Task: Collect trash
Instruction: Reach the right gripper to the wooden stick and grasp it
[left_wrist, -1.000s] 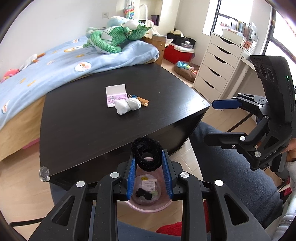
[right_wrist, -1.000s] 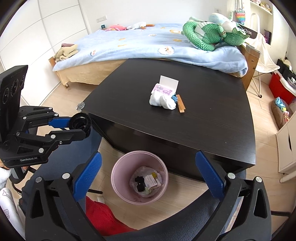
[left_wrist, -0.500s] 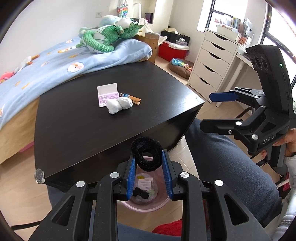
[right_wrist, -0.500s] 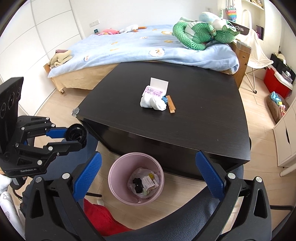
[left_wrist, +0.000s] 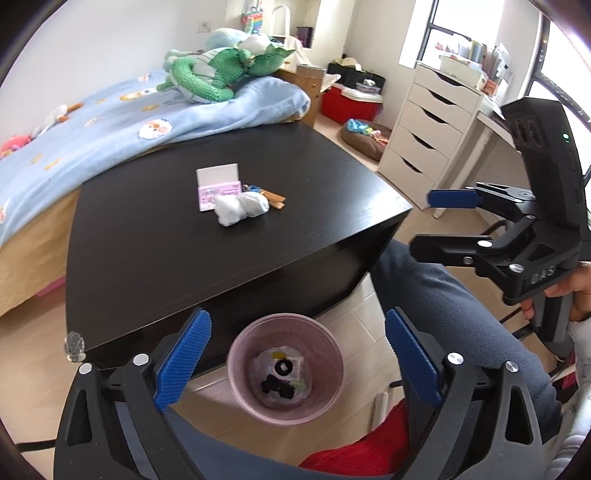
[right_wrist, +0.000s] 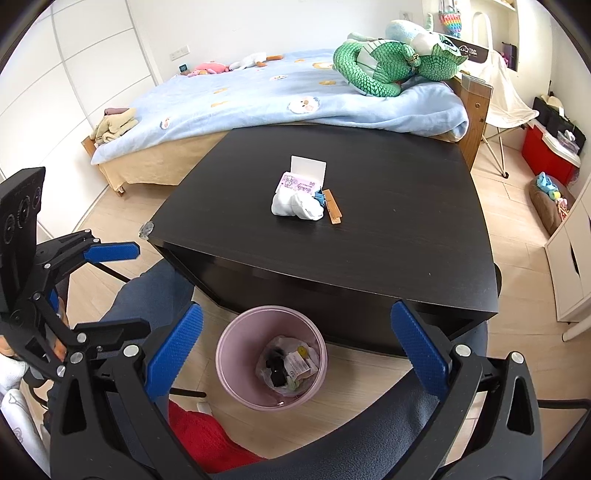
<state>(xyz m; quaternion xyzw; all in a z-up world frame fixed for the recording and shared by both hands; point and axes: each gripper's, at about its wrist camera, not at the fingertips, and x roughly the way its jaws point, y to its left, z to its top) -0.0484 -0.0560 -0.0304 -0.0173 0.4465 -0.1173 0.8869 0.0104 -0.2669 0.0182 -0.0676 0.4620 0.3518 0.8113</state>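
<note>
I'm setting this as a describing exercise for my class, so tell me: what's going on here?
A seated person holds a gripper in each hand above a pink waste bin on the floor beside a black table. The left gripper is opening with nothing between its pads; a black ring lies in the bin on other rubbish. The right gripper is open and empty. A white wad, a pink packet and a wooden clip lie on the table.
</note>
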